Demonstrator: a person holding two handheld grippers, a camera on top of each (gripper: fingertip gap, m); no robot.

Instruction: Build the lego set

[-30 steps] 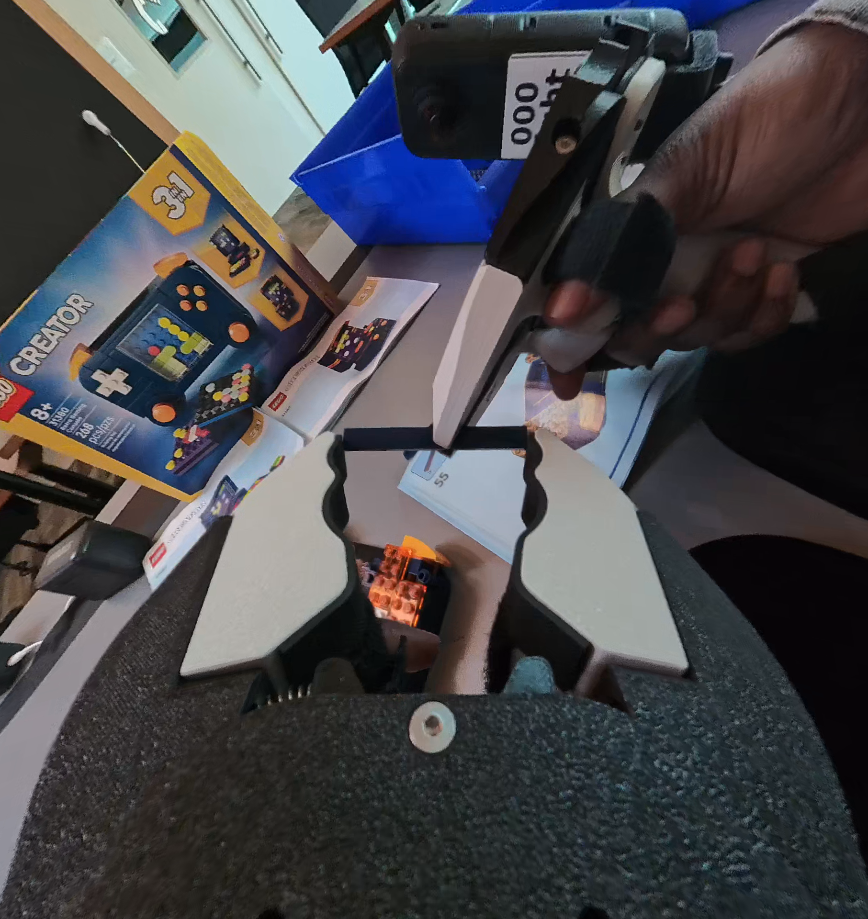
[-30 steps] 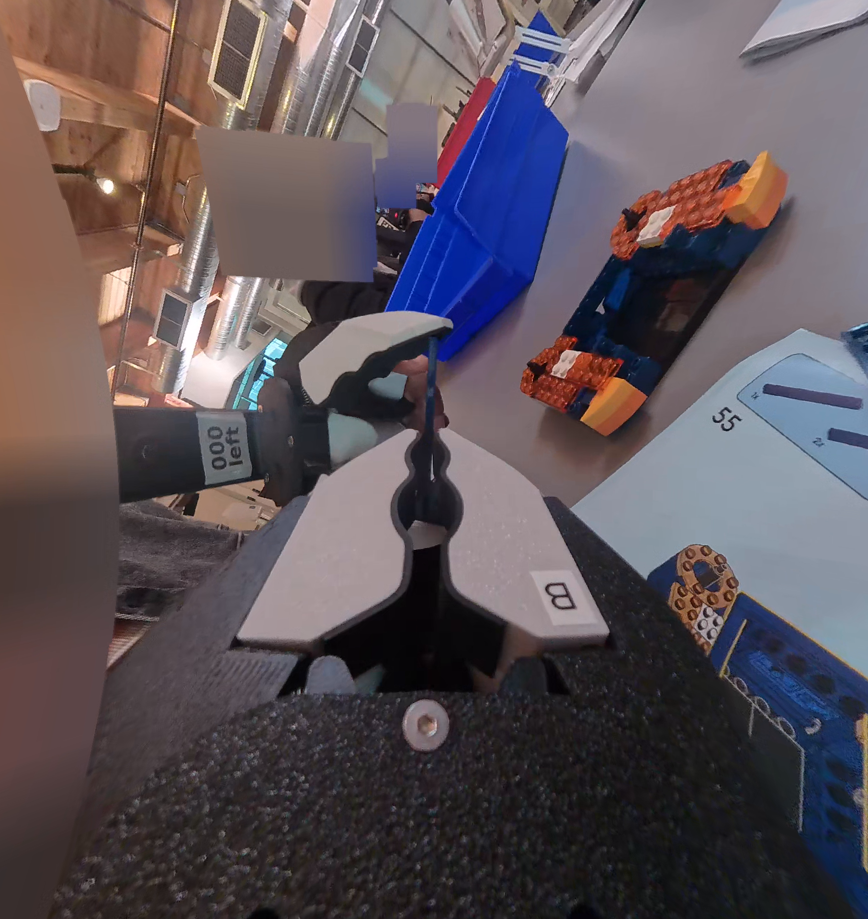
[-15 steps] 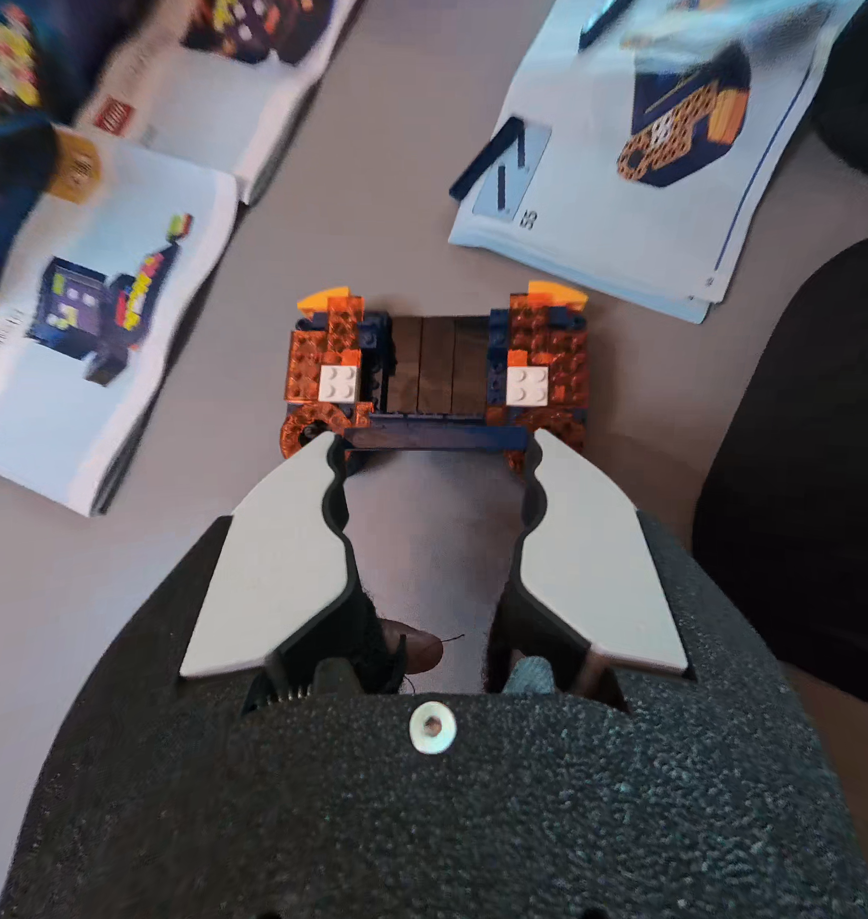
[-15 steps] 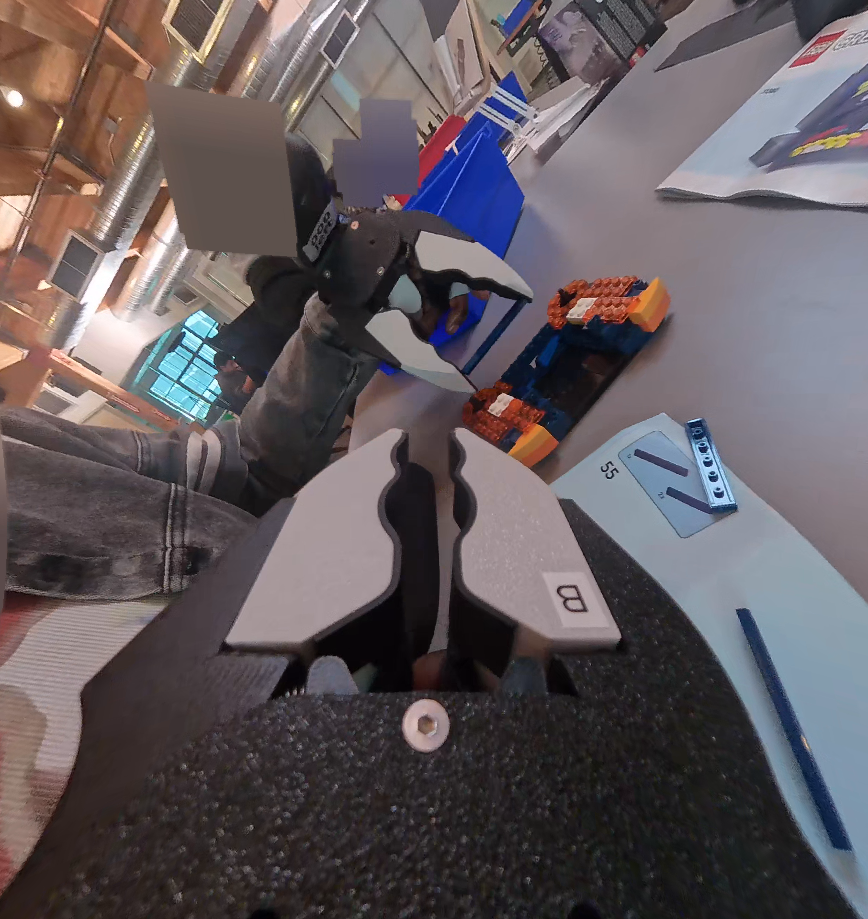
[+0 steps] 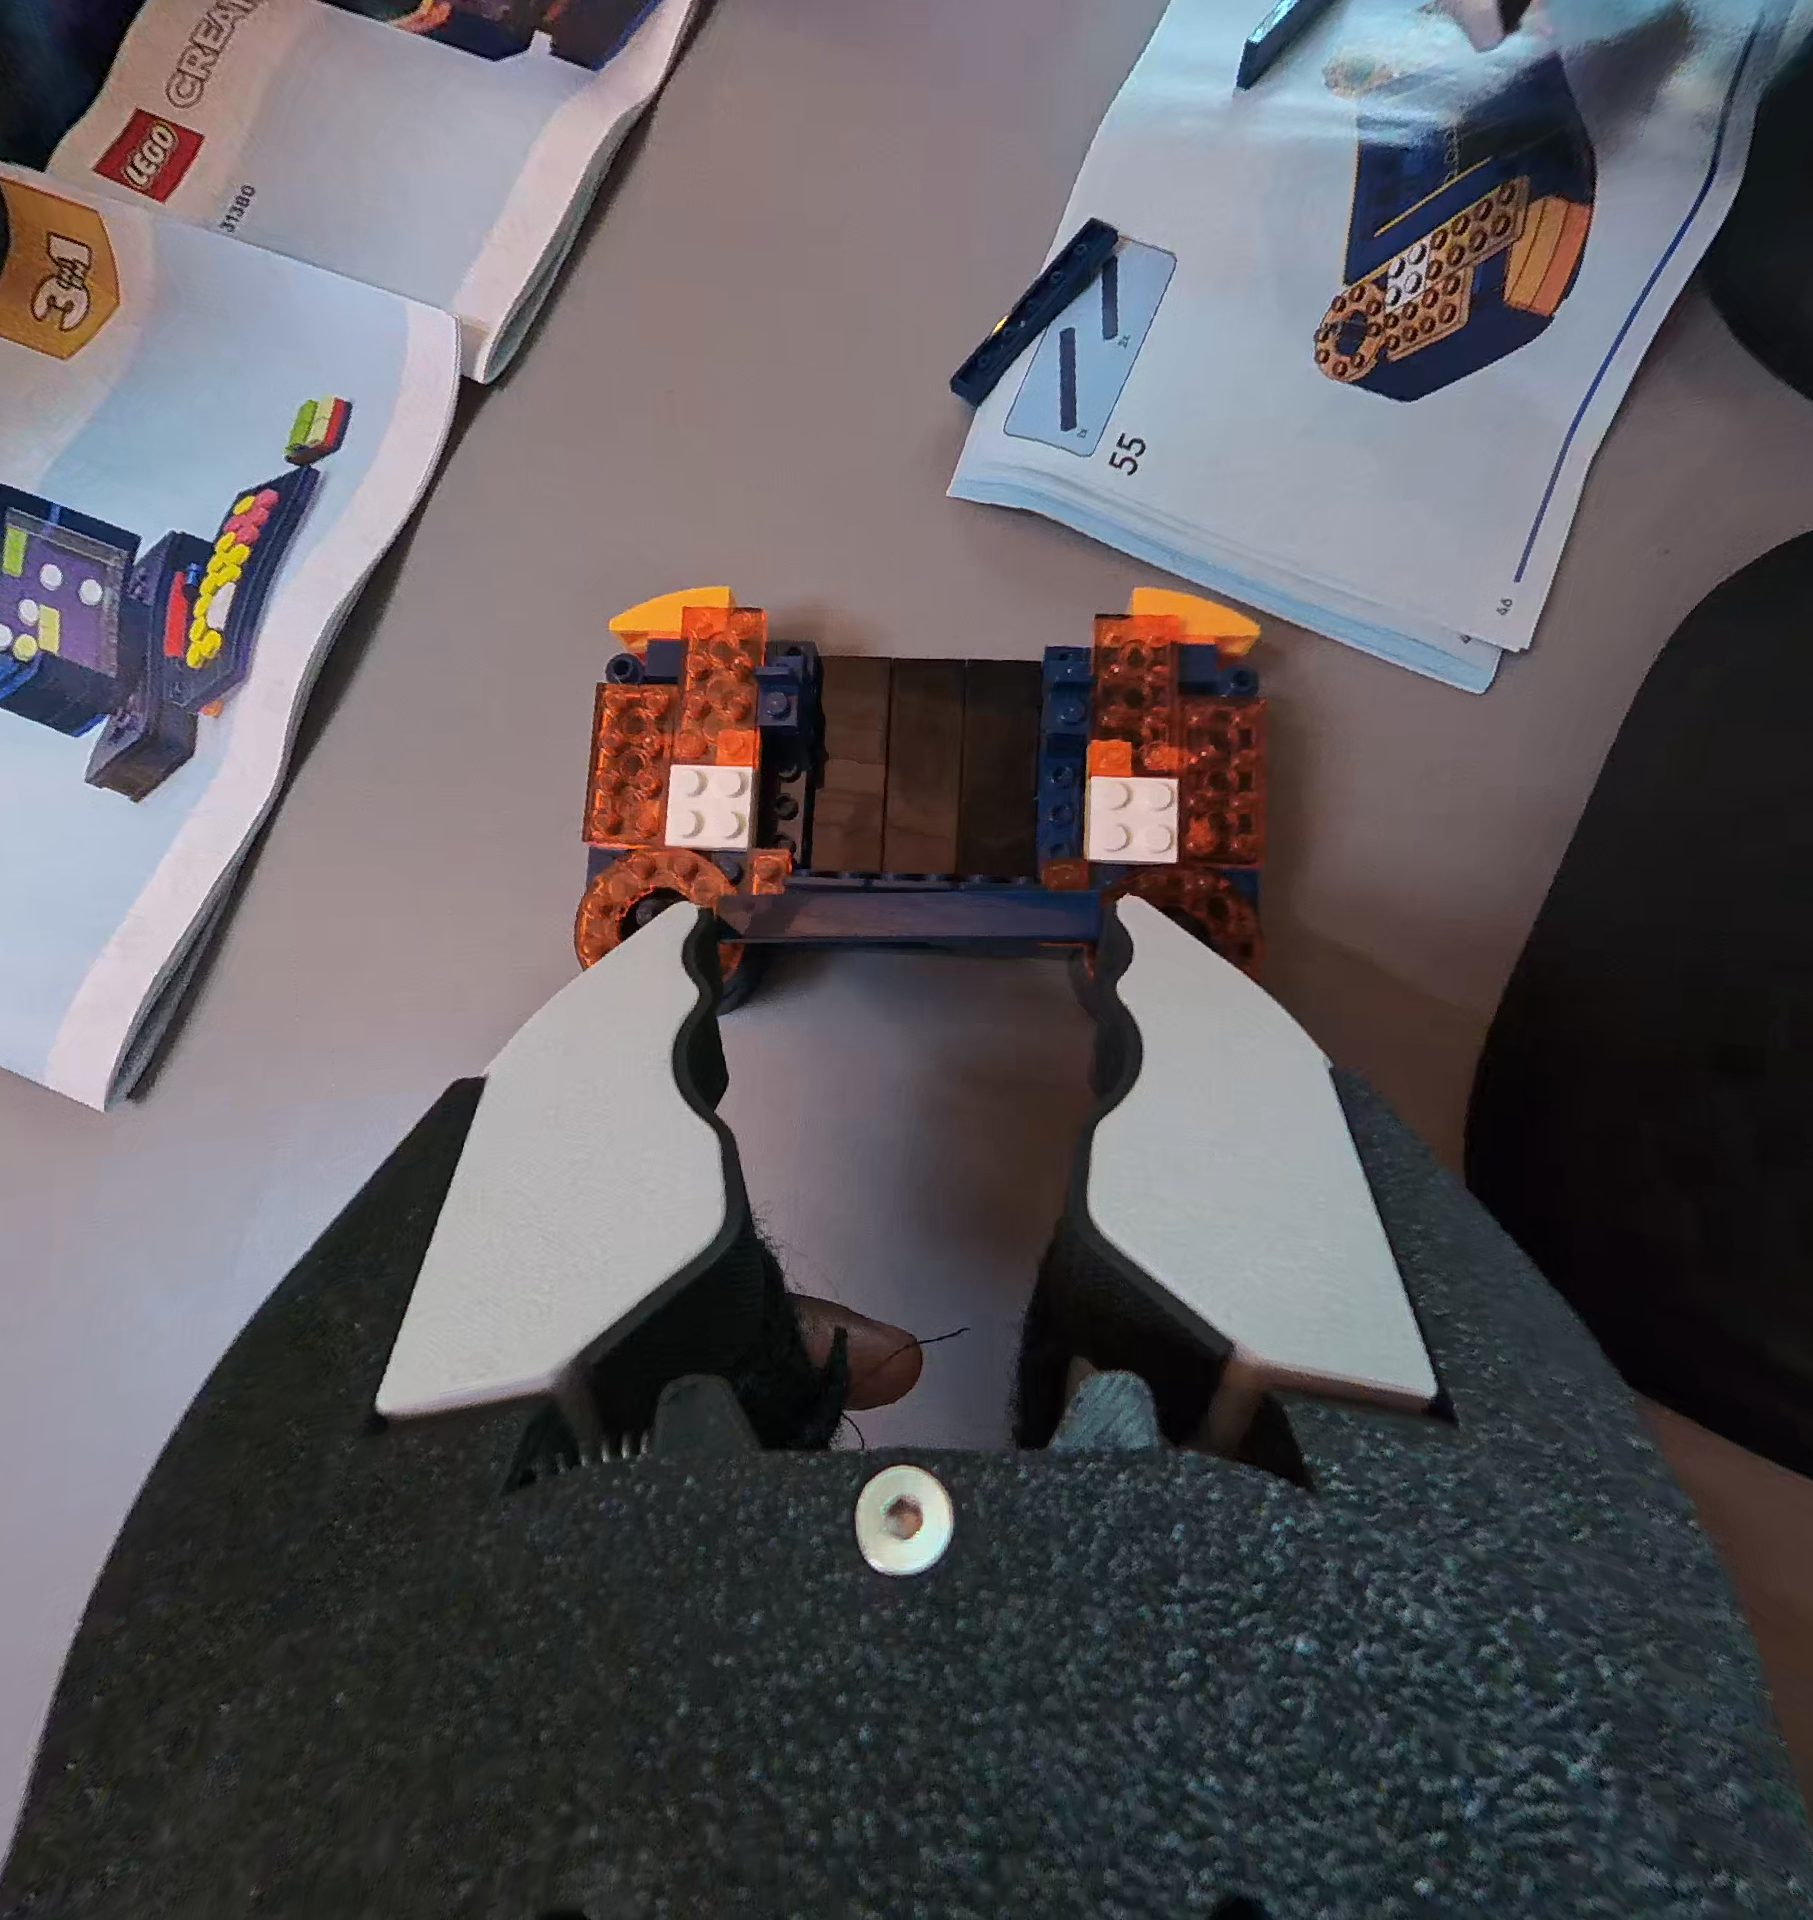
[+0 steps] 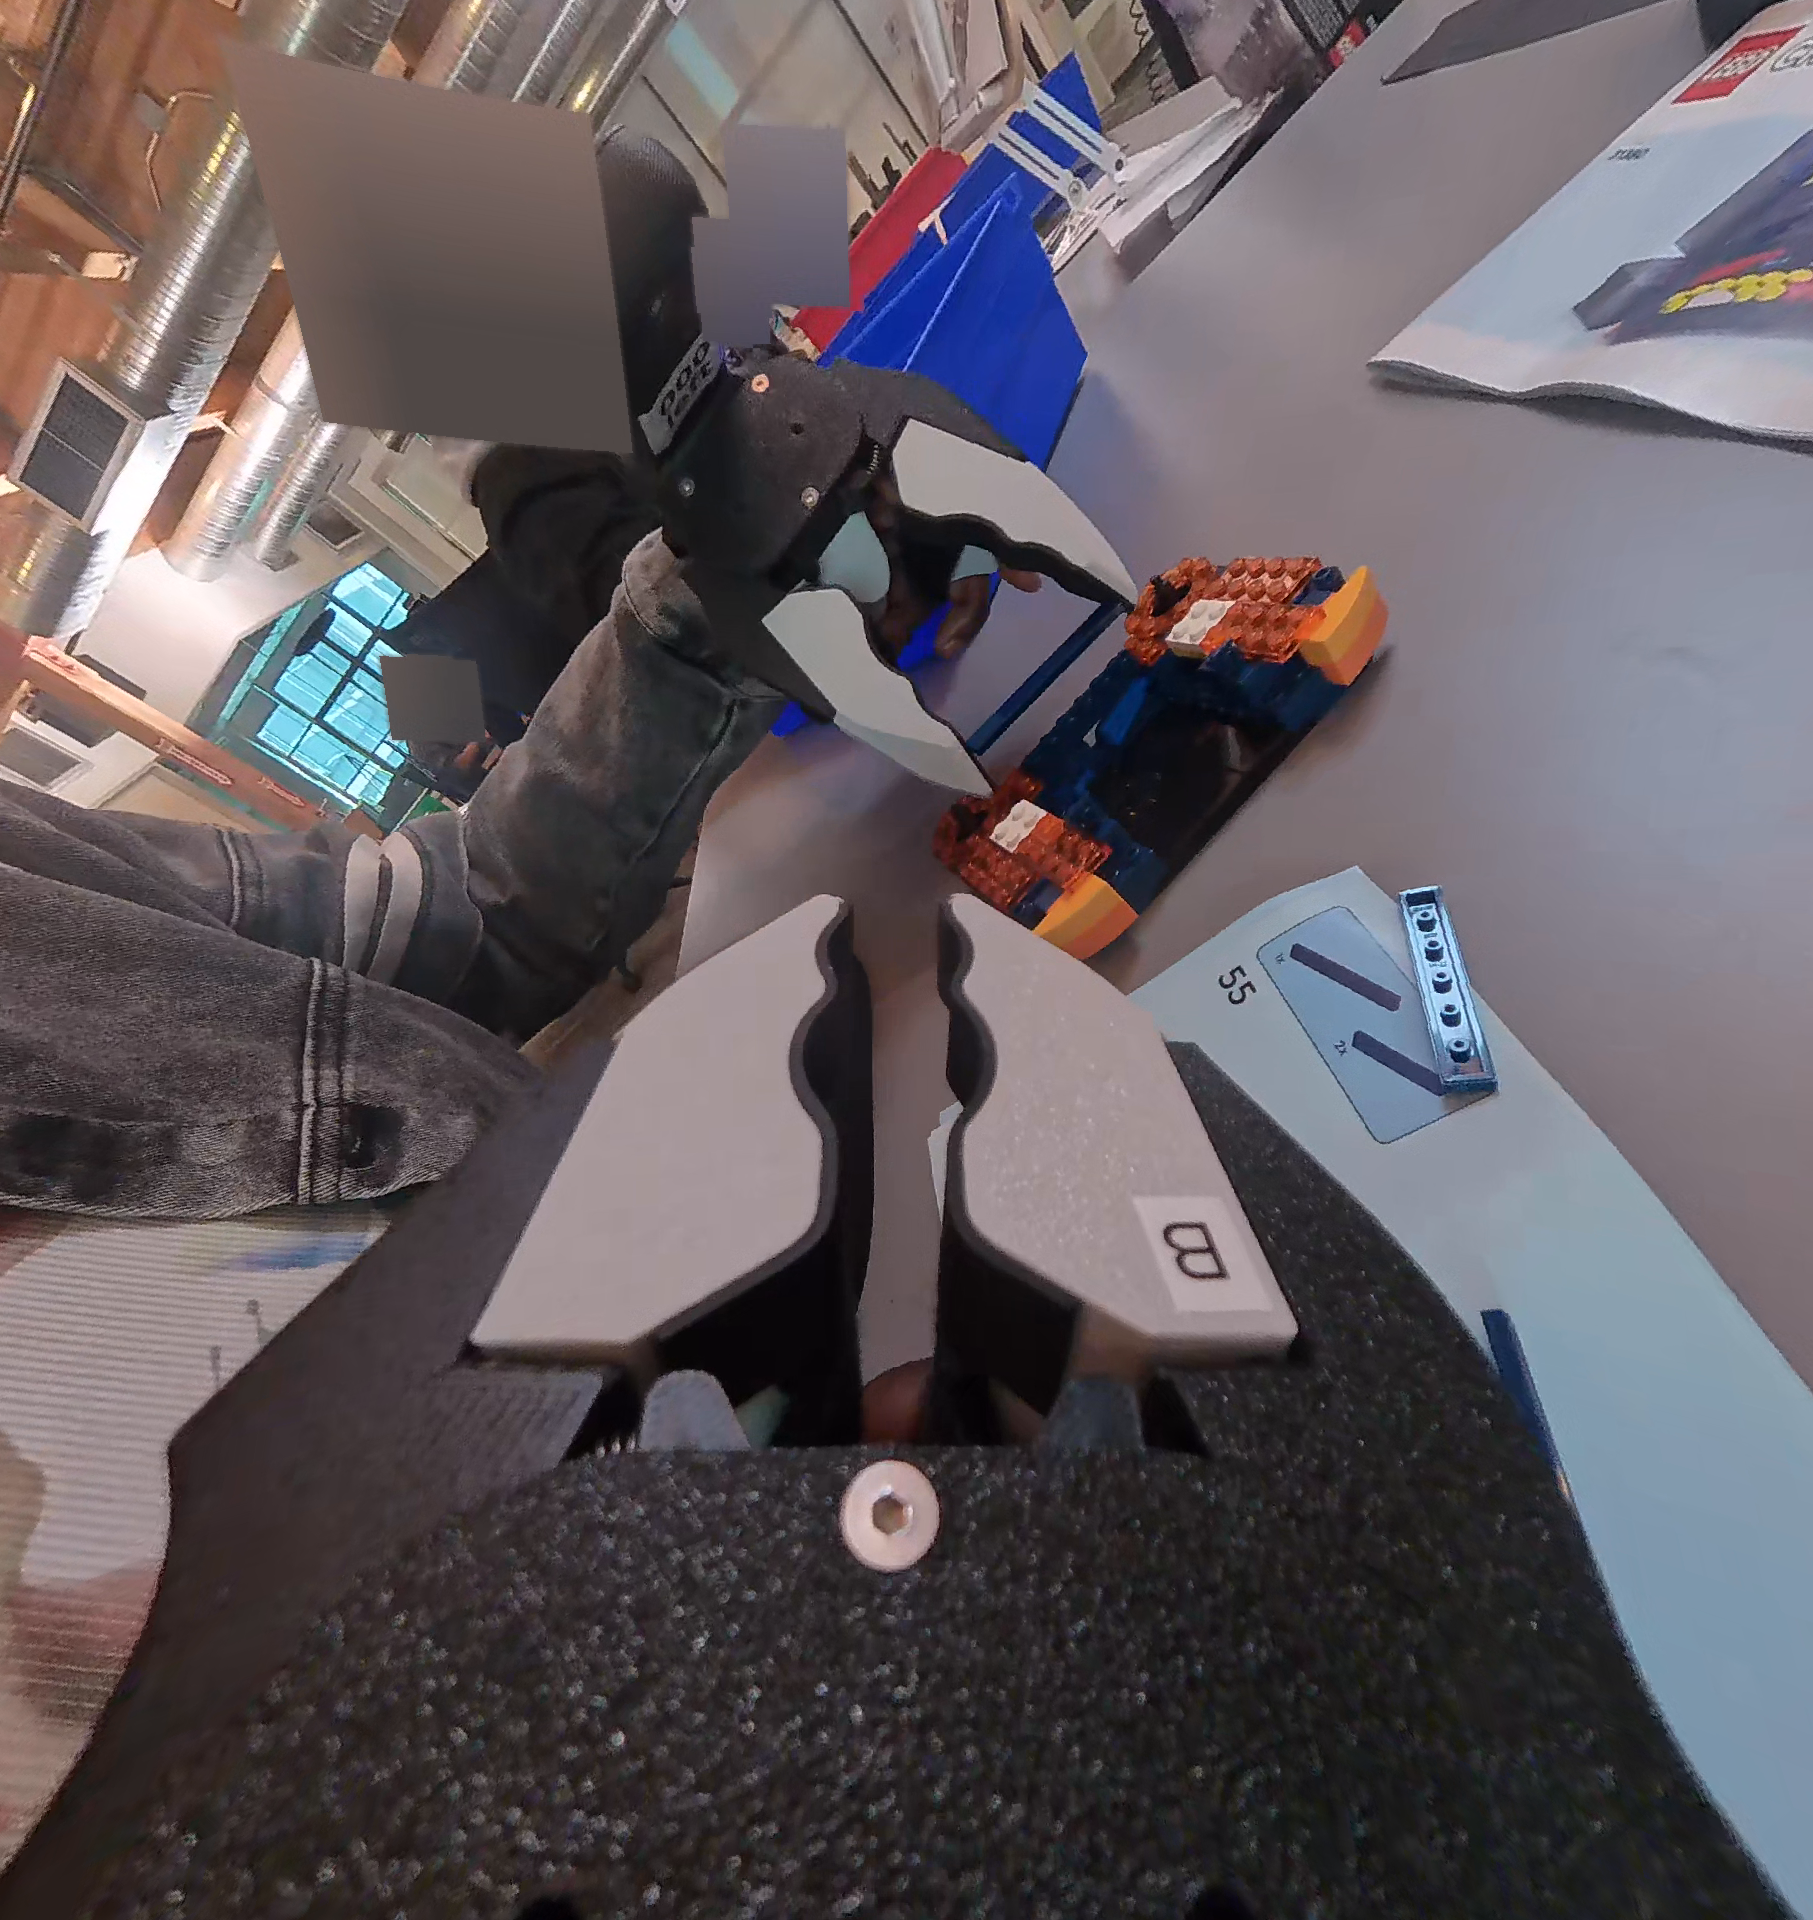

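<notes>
My left gripper (image 5: 907,925) is shut on a long thin dark blue bar (image 5: 907,917), gripped lengthwise with one fingertip at each end. It holds the bar along the near edge of an orange and dark blue brick model (image 5: 923,769) that lies flat on the grey table (image 5: 798,416). The right wrist view shows the same: the left gripper (image 6: 1058,694) holds the bar (image 6: 1042,675) at the model (image 6: 1172,748). My right gripper (image 6: 894,914) is slightly open and empty, drawn back to the side of the model.
An open instruction booklet (image 5: 1349,416) lies right of the model with a loose blue studded plate (image 5: 1037,312) on its corner and another dark blue bar (image 6: 1515,1382) on it. More booklets (image 5: 154,675) lie to the left. A blue bin (image 6: 964,301) stands farther off. My hands' fingertips stand some 15 cm from each other.
The right gripper let go of the dark blue bar, opened a little and drew back. The left gripper kept the bar and swung down with it to the model's near edge.
</notes>
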